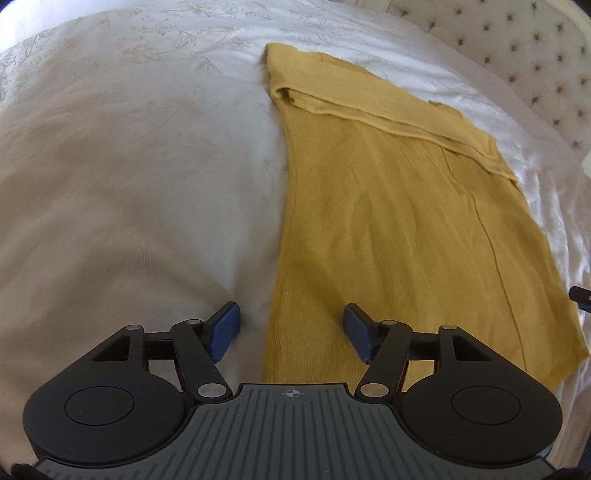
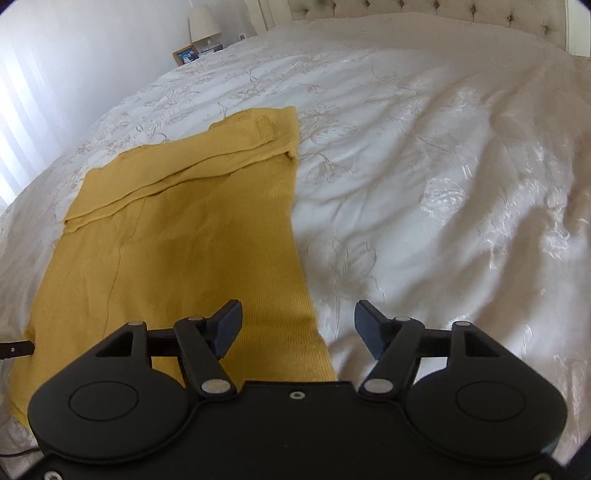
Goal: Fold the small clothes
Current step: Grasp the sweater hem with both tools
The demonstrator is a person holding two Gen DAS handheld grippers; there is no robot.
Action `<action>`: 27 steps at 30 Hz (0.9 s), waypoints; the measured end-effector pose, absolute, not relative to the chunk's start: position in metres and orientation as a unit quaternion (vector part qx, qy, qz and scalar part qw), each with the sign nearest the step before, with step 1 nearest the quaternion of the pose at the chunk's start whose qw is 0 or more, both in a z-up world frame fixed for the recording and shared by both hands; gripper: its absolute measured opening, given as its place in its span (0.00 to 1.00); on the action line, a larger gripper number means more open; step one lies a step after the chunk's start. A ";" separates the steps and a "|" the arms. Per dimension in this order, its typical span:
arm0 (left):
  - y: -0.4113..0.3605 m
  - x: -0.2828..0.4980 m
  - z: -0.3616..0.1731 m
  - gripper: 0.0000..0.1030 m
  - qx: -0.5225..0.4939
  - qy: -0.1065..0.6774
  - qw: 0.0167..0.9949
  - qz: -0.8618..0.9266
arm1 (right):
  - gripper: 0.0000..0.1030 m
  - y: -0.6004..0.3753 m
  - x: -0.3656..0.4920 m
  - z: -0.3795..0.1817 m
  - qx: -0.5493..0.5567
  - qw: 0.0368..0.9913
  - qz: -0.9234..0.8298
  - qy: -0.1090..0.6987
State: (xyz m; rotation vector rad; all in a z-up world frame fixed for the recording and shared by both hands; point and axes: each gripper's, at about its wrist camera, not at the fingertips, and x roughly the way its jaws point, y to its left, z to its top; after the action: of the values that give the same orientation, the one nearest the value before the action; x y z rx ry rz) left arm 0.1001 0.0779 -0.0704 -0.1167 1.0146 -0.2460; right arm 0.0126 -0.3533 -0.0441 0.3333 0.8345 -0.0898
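Nearest in the left wrist view, the left gripper (image 1: 291, 332) stands wide open with nothing between its blue pads (image 1: 223, 330). It straddles the left edge of a yellow knit top (image 1: 388, 229): one finger is over the white bedspread (image 1: 129, 184), the other over the yellow cloth. Whether the pads touch the fabric cannot be told.

In the right wrist view, the right gripper (image 2: 297, 330) is likewise spread wide and holds nothing. It straddles the opposite long edge of the top (image 2: 192, 240), its left finger over the cloth and its right finger over the bedspread (image 2: 424, 184). A dark tip of the other gripper shows at the far side of the garment in each view.

The top lies flat on the bed, folded lengthwise into a long narrow strip that runs away from both grippers. A seam line runs along its length. Farther out, a sleeve is laid across the strip near the collar end.

Beyond it the embroidered bedspread stretches on, wrinkled, to a tufted headboard (image 2: 480, 14). Past the bed's far corner stand a lamp (image 2: 203, 24) and a picture frame (image 2: 185, 54).
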 end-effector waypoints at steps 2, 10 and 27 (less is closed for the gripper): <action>0.075 0.092 -0.071 0.62 -0.051 0.488 0.863 -0.124 | 0.70 -0.354 0.002 -0.047 0.163 0.895 -0.039 0.413; 0.072 0.076 -0.076 0.67 -0.055 0.509 0.847 -0.145 | 0.71 -0.359 -0.029 -0.057 0.180 0.874 -0.025 0.450; 0.078 0.057 -0.077 0.66 -0.072 0.510 0.841 -0.164 | 0.73 -0.351 -0.040 -0.066 0.196 0.869 0.007 0.453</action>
State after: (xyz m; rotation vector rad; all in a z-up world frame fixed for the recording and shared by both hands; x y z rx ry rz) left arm 0.0568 0.0779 -0.0774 -0.1525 1.0766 -0.3475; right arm -0.0401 -0.3507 -0.0655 0.4107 0.9485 0.0148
